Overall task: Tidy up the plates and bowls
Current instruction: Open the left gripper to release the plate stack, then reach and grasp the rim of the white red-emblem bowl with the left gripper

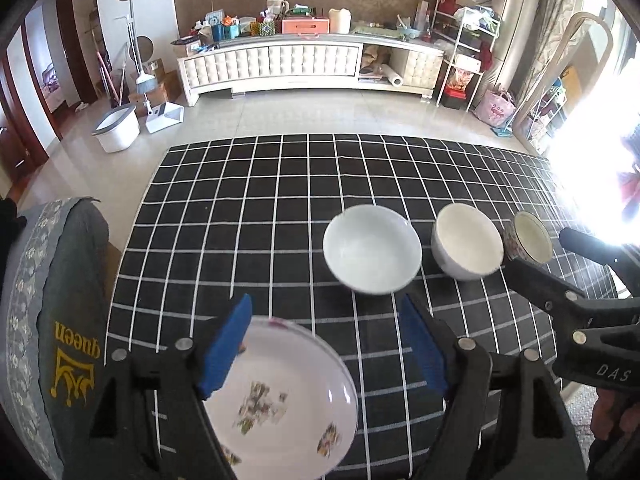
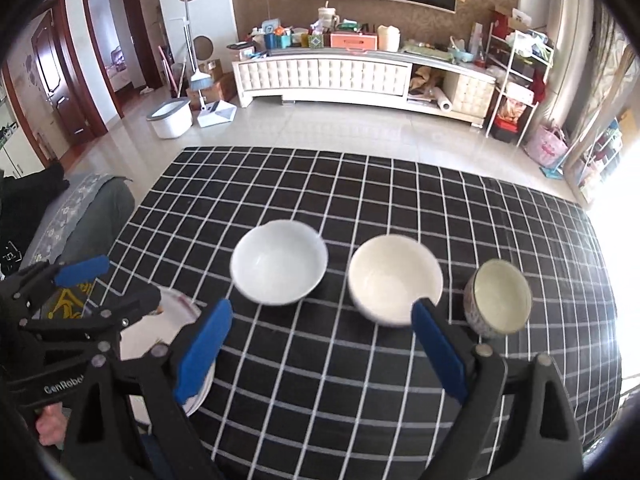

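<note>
A floral plate (image 1: 276,396) lies at the near left of the checked table; its rim also shows in the right wrist view (image 2: 176,312). My left gripper (image 1: 326,340) is open just above it, jaws straddling its far rim. In a row beyond stand a white bowl (image 1: 372,248) (image 2: 279,261), a cream bowl (image 1: 468,240) (image 2: 394,278) and a small patterned bowl (image 1: 530,236) (image 2: 500,298). My right gripper (image 2: 322,344) is open and empty, hovering in front of the bowls, its right finger near the cream bowl.
The black-and-white checked cloth (image 2: 320,200) covers the table. A grey cushioned chair back (image 1: 60,300) stands at the table's left edge. Beyond are a tiled floor, a white bucket (image 1: 116,128) and a long white cabinet (image 1: 312,64).
</note>
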